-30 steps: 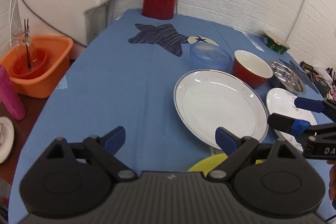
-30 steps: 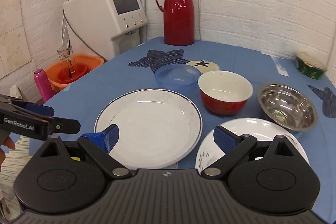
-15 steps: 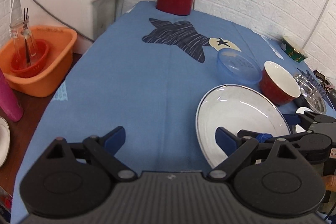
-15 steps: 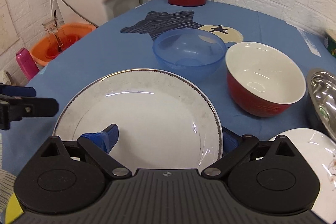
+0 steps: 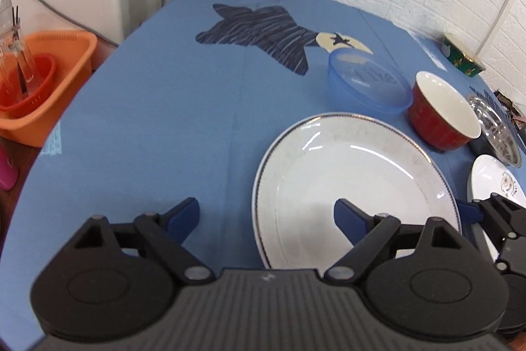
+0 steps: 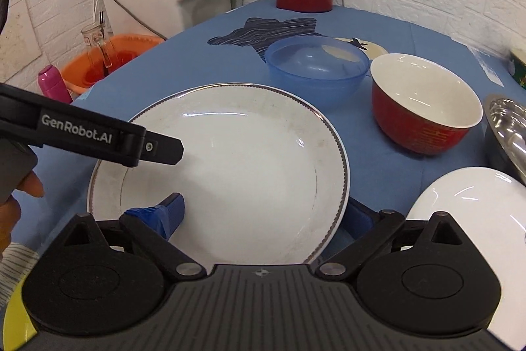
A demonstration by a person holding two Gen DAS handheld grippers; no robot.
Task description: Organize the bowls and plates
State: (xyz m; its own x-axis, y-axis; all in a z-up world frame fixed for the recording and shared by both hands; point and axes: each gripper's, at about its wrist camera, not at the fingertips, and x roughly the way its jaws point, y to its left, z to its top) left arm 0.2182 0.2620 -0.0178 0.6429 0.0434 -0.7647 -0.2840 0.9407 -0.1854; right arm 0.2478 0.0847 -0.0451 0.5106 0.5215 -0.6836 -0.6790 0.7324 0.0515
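two plates, three bowls

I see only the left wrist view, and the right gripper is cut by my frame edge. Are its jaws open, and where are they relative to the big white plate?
Observer: They are open. The right gripper straddles the near rim of the big white plate, with one finger over the plate and the other outside the rim.
Operator: Is anything lying nearer than the plate, outside my frame?
Observer: Yes. A yellow object shows in the near left corner of the right wrist view. I cannot tell what it is.
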